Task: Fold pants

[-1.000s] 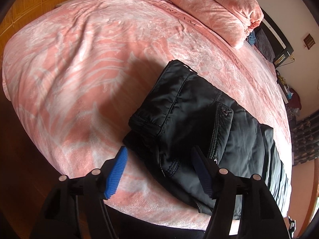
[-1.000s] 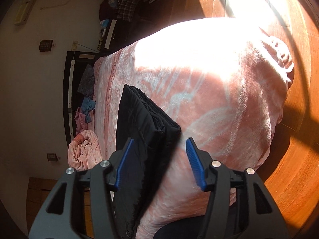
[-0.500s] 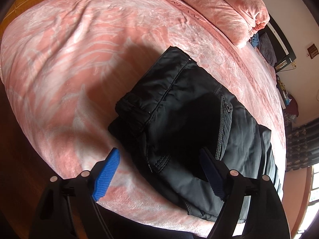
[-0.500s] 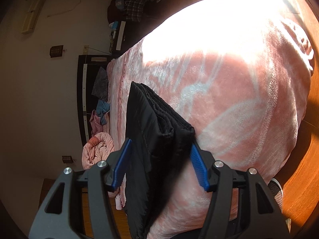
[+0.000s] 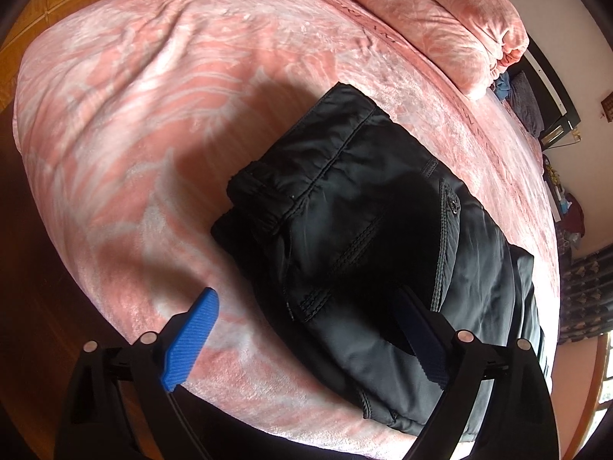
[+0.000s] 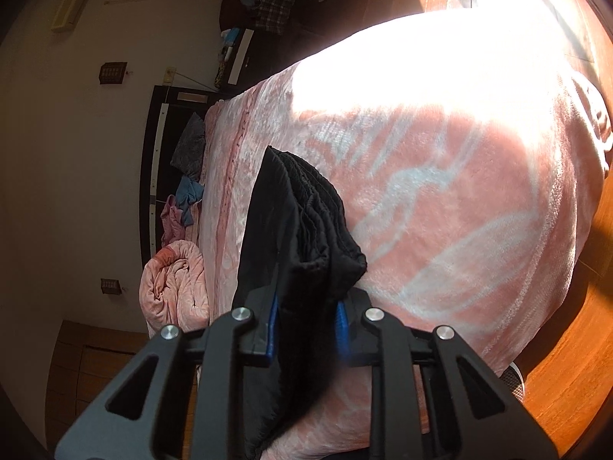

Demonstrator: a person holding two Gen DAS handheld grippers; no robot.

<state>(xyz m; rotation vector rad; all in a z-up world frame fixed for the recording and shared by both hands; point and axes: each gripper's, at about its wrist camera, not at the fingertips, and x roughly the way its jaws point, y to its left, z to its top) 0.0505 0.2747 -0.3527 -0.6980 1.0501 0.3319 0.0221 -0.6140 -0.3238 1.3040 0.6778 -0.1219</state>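
Observation:
Black pants (image 5: 364,230) lie folded in a thick stack on the pink bed cover (image 5: 172,96), waistband toward the left. My left gripper (image 5: 306,329) hovers over the stack's near corner, its jaws opening wide. Its left blue pad (image 5: 191,341) is over the cover and its right one is over the cloth, neither pressing. In the right wrist view the pants (image 6: 299,211) show their layered end. My right gripper (image 6: 306,326) is closing on that end, both blue pads (image 6: 272,326) pinching the cloth.
A rolled pink quilt (image 5: 440,19) lies at the bed's head and also shows as the quilt (image 6: 172,287) by the dark headboard (image 6: 153,153). Loose clothes (image 6: 187,191) sit beside it. Wooden floor (image 6: 574,364) surrounds the bed, and sunlight glares on the far cover.
The left jaws have spread wider above the pants. The right gripper moved in over the stack's end, and its jaws went from apart to pinching the cloth.

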